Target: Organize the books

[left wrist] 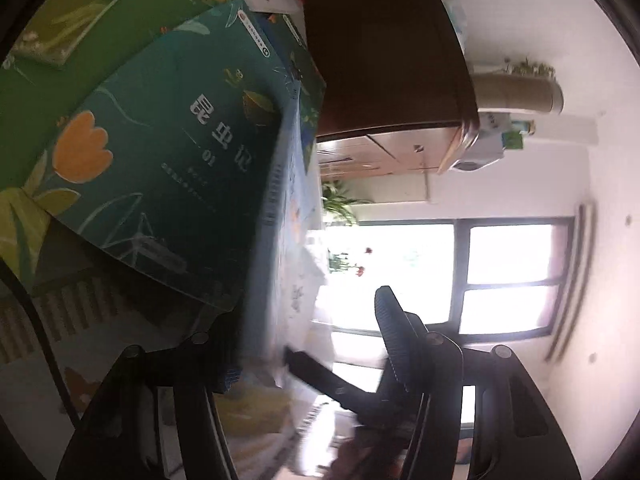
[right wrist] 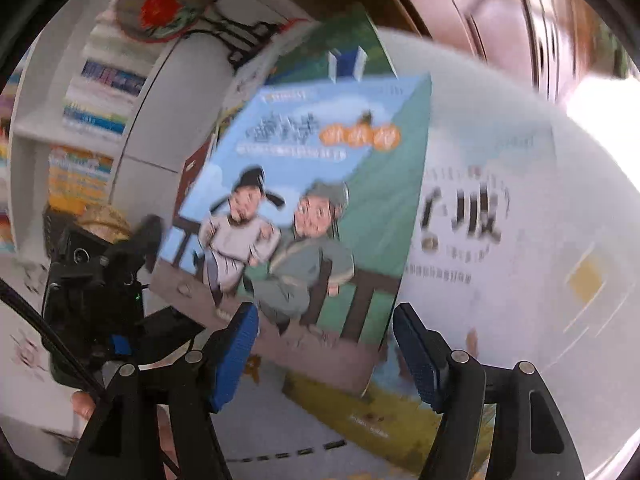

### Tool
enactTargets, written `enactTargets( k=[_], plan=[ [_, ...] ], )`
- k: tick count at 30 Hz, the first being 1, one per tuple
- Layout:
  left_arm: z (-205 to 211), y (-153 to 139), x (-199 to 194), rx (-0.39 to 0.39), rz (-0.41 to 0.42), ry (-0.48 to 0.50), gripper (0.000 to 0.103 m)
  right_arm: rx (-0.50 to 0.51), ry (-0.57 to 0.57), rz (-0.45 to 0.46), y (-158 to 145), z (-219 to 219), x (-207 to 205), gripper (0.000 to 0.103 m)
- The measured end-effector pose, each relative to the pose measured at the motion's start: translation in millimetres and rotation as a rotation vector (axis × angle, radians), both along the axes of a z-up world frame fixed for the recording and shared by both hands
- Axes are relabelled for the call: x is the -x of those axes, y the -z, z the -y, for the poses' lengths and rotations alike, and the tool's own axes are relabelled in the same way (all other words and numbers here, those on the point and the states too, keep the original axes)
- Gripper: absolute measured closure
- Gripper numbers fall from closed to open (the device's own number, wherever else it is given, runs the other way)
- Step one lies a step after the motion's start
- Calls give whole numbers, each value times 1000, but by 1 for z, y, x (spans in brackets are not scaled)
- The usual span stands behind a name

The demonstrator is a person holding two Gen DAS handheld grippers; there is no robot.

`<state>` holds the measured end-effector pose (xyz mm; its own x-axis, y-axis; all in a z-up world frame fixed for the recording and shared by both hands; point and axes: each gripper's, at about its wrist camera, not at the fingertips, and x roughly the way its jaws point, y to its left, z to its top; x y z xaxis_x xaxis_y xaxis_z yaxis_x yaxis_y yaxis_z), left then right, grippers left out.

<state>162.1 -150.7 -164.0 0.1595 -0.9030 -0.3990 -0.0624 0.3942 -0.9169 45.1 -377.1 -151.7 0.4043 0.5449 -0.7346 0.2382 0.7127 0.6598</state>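
Blue pads of the right gripper (right wrist: 324, 354) stand wide apart on either side of the lower edge of a tilted picture book (right wrist: 304, 216) with two cartoon men on its cover, and they do not press it. This book leans over a white book (right wrist: 500, 240) that lies behind it. The left gripper (left wrist: 316, 344) is blurred, so one cannot tell if it grips; a teal book (left wrist: 168, 152) lies just before it.
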Motion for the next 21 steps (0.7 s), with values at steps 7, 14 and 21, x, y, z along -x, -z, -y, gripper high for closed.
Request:
enactTargets(
  k=[7, 14, 21],
  plan=[
    [5, 14, 2, 80, -85, -24, 49, -371, 168, -12, 44, 24, 13, 30],
    [-1, 14, -1, -11, -65, 1, 49, -380, 259, 13, 45, 40, 15, 80],
    [38, -10, 12, -446, 190, 140, 50, 99, 61, 91, -17, 1, -9, 82]
  ],
)
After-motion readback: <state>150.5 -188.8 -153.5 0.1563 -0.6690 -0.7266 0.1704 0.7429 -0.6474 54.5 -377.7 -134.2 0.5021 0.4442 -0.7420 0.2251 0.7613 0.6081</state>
